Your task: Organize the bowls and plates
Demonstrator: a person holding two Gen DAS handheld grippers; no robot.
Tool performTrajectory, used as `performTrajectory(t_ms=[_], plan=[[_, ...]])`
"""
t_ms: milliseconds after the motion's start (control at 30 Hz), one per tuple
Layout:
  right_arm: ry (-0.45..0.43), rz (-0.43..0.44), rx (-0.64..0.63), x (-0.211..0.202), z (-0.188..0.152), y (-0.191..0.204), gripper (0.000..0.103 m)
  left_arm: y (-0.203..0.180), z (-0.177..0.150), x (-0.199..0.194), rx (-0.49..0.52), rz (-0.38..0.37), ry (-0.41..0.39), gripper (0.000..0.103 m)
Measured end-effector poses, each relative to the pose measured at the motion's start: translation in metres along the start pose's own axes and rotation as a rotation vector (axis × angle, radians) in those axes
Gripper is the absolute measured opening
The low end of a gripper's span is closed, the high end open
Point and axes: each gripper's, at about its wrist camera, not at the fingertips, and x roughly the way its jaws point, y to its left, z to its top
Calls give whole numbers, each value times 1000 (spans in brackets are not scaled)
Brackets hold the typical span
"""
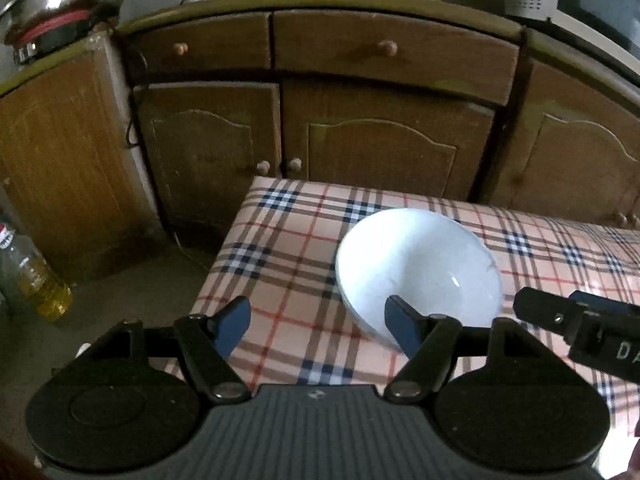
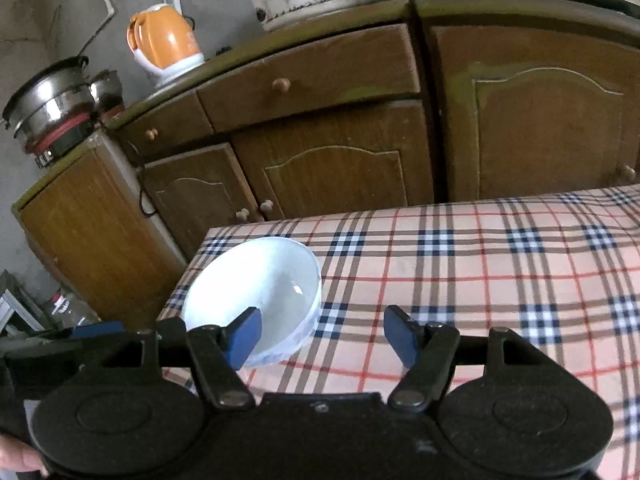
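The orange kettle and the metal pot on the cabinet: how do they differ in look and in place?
The orange kettle is glossy orange on a white base; the metal pot is silver steel with a red band below. The kettle stands on the higher cabinet top; the pot sits on the lower side unit, farther left. The kettle has a spout; the pot is wide and round. Both stand upright behind the table.

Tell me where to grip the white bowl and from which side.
Grip the white bowl by its thin rim on the near side, one finger inside and one outside. It sits upright and empty on the checked tablecloth, its near rim already facing the open left gripper.
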Motion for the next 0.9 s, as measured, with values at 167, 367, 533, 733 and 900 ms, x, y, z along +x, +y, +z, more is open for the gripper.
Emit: performTrajectory(t_ms=[167, 367, 533, 733, 900], plan=[[36, -13, -18, 32, 2, 4, 81, -2, 7, 26, 16, -24, 27, 67], [65, -20, 18, 63, 0, -2, 81, 0, 10, 54, 29, -11, 49, 47], [101, 28, 57, 84, -3, -7, 43, 2, 7, 64, 22, -85, 26, 30], [91, 53, 78, 79, -8, -2, 23, 0, 2, 62, 3, -151, 24, 16], [86, 50, 80, 61, -14, -3, 23, -8, -4, 47, 23, -150, 14, 15]])
